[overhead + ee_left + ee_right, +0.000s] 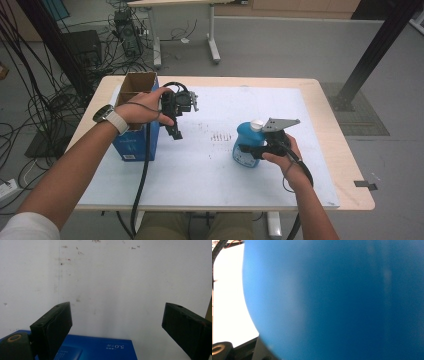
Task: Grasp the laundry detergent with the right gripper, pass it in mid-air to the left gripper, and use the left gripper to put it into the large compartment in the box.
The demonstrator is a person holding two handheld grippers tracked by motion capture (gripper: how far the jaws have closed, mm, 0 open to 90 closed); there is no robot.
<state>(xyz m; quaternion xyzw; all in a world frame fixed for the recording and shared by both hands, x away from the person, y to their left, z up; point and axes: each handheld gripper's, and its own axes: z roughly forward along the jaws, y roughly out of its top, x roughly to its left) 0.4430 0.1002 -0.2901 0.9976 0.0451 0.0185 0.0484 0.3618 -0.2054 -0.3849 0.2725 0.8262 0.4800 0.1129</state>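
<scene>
Right hand-held gripper (248, 148): at the near right of the bench (345, 160), held level in the person's right hand (281, 152), jaws clamped on the lower body of the blue bottle (246, 142). Grey three-cornered plate on top; cable trailing back along the forearm. In the right gripper view the blue bottle (337, 300) sits pressed close against the camera, blurred, with the white mat (229, 302) beyond its left edge.

Blue bottle: rounded body, white cap (257, 124), standing upright on the white mat (210, 165), right of centre.

Left hand-held gripper (176, 134): farther back on the left, held in the left hand (145, 107) above the mat, pointing down, jaws spread wide with nothing between them. In the left gripper view the left hand-held gripper (117, 322) frames bare, lightly stained mat (112, 285), with the blue carton's (100, 350) printed face at the lower edge.

Blue carton (137, 135): upright at the left rear of the mat, brown cardboard flaps open at the top, just beside the left hand and well apart from the bottle.

Floor (280, 45) beyond the bench: tangled cables (45, 100) at the left, table legs at the back.
</scene>
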